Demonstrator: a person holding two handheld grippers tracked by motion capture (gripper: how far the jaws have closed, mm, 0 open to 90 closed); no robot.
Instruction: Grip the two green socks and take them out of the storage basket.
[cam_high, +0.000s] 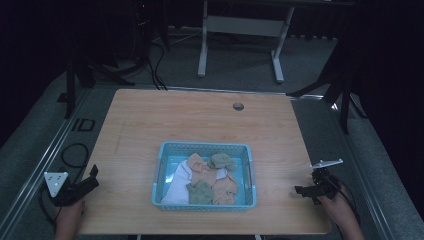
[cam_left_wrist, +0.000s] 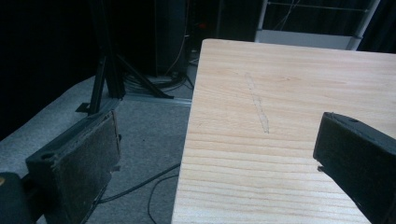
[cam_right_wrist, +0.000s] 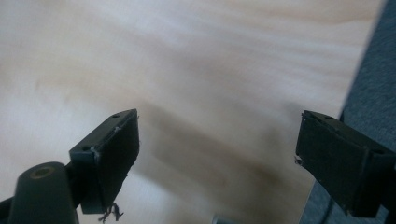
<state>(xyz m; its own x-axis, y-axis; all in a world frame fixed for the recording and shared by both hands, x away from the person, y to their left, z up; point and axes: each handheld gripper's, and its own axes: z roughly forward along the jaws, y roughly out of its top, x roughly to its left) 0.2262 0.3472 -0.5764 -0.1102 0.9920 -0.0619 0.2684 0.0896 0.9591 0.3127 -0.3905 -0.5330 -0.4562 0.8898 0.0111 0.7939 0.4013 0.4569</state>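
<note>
A light-blue plastic basket (cam_high: 203, 148) sits on the wooden table (cam_high: 200, 120) near its front middle. It holds several socks: a white one (cam_high: 176, 187), peach ones (cam_high: 199, 167) and green ones (cam_high: 222, 160). My left gripper (cam_high: 93, 179) rests at the table's front left corner, open, its jaws straddling the table's left edge (cam_left_wrist: 184, 149) with nothing between them. My right gripper (cam_high: 302, 190) hangs near the front right edge, open and empty, its jaws wide over bare wood (cam_right_wrist: 201, 93).
A round cable hole (cam_high: 238, 106) lies at the back of the table. Grey carpet surrounds the table, with cables (cam_high: 75, 155) on the left. Tripod legs (cam_high: 345, 100) stand on both sides and a white desk frame (cam_high: 240, 35) behind.
</note>
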